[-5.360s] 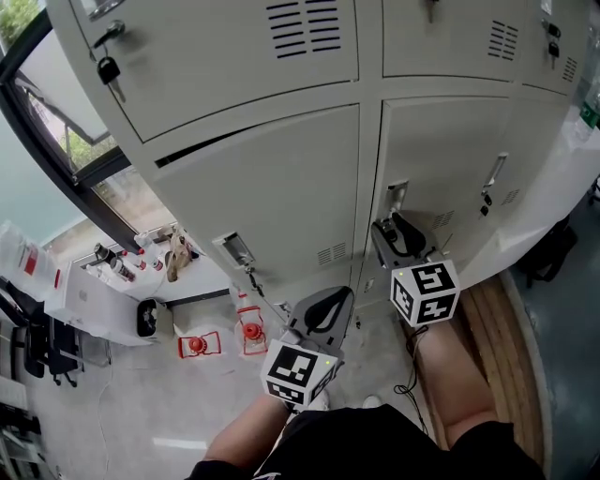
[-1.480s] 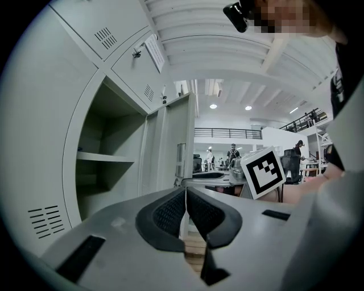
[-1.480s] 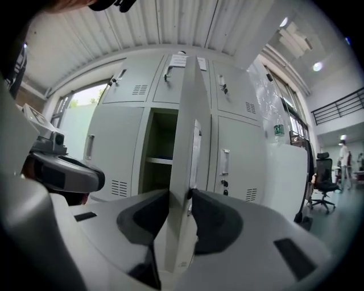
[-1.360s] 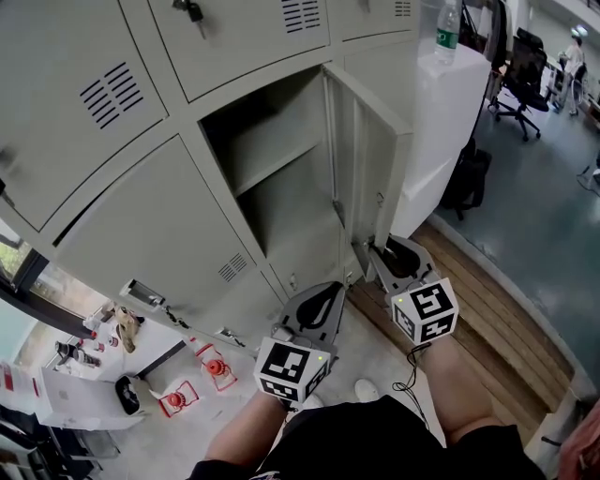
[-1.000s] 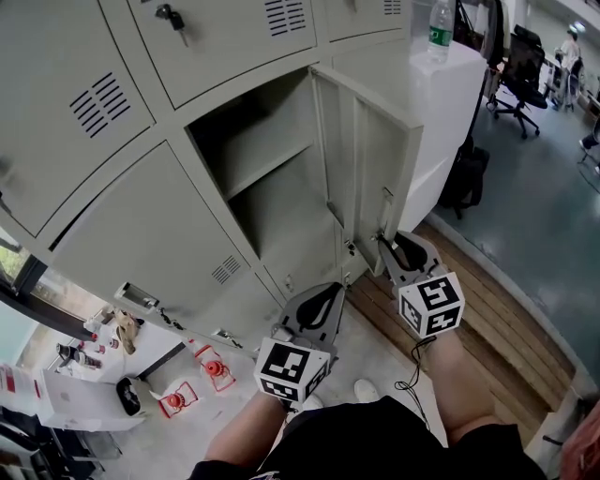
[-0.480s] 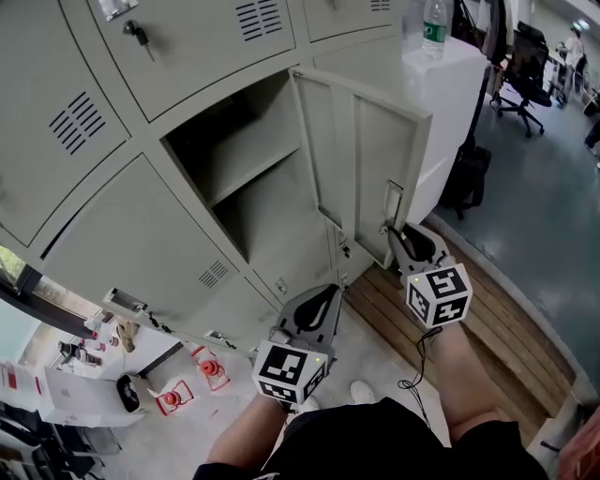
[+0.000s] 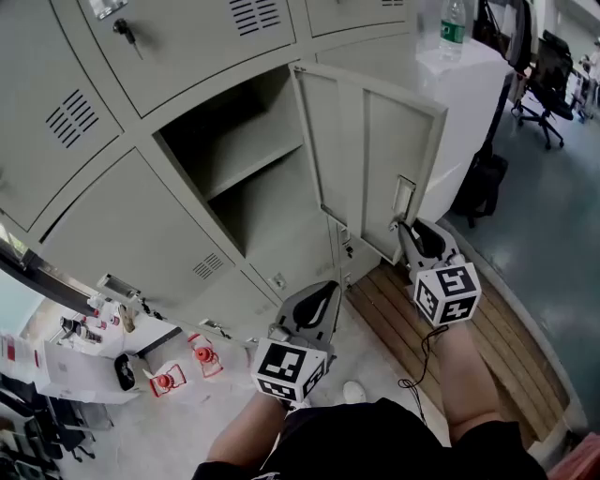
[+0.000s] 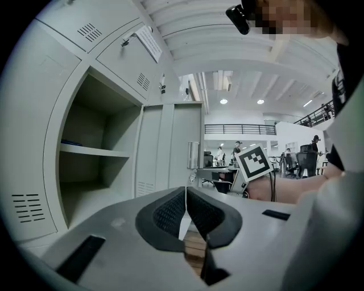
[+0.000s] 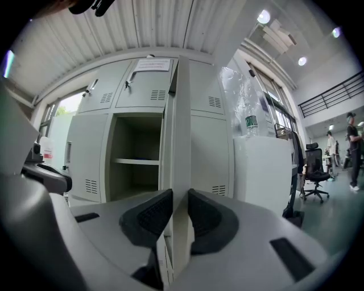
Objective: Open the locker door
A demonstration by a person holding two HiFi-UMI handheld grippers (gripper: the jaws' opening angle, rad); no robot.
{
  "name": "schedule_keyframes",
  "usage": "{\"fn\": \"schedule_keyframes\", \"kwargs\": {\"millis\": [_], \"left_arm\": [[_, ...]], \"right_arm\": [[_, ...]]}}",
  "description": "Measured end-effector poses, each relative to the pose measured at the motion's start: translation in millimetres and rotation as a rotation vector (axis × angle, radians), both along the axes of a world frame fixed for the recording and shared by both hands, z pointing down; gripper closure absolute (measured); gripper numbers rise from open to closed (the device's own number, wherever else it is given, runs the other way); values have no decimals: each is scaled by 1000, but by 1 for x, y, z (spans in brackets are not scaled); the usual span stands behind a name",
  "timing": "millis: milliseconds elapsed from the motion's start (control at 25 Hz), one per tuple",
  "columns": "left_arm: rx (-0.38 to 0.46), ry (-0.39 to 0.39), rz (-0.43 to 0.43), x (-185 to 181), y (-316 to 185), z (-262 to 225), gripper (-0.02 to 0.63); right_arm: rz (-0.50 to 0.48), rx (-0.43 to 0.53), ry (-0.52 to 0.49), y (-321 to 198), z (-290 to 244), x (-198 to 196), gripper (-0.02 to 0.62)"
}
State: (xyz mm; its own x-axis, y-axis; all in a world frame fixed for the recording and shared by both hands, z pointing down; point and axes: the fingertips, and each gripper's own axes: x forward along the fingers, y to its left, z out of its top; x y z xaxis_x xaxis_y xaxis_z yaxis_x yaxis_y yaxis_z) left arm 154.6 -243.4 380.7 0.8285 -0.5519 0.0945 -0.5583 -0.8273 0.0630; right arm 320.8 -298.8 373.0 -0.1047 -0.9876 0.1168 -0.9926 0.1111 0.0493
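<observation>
The grey locker door (image 7: 375, 159) stands swung out to the right, and its compartment (image 7: 234, 178) with one shelf is bare inside. My right gripper (image 7: 401, 225) holds the door's free edge near the latch plate. In the right gripper view the door edge (image 9: 181, 142) runs between the jaws of the right gripper (image 9: 180, 213), with a dark pad pressed to each side and the jaws still drawing in. My left gripper (image 7: 328, 291) hangs low in front of the lockers, shut with nothing in it. The left gripper (image 8: 185, 207) sees the open door (image 8: 170, 148).
A white cabinet (image 7: 469, 103) with a water bottle (image 7: 452, 28) on top stands just right of the door. A black bag (image 7: 483, 183) leans at its foot. A wooden platform (image 7: 441, 347) lies under my right arm. Red items (image 7: 202, 356) sit on the floor at left.
The door, shut at first, has swung further out to the right over the last second with my right gripper on its edge. The left gripper has stayed put.
</observation>
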Motion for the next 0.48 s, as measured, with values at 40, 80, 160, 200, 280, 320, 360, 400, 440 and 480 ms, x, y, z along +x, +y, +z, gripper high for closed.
{"fn": "schedule_keyframes", "kwargs": {"millis": [40, 80, 160, 200, 280, 320, 360, 400, 440, 480], "left_arm": [[-1, 1, -12, 1, 0, 0, 584], [-2, 1, -23, 3, 0, 1, 584], [-5, 1, -46, 4, 3, 3, 586], [-6, 1, -57, 4, 4, 3, 584], [-6, -1, -80, 2, 7, 4, 585], [-6, -3, -90, 0, 8, 5, 584], [-5, -5, -100, -2, 10, 5, 584], [-4, -6, -111, -5, 12, 5, 584], [-2, -7, -121, -8, 14, 4, 584], [0, -7, -132, -12, 16, 3, 584]], "right_arm": [[-9, 1, 0, -1, 0, 1, 459], [-18, 1, 0, -1, 0, 3, 459], [-33, 2, 4, -1, 0, 4, 459], [-39, 4, 8, -1, 0, 4, 457], [-46, 12, 21, -1, 0, 4, 454], [-45, 17, 27, 0, 0, 4, 451], [-43, 22, 28, 1, 0, 5, 446], [-39, 27, 25, 3, -1, 5, 445], [-36, 33, 19, 5, -2, 5, 445], [-33, 39, 13, 8, -3, 5, 445]]}}
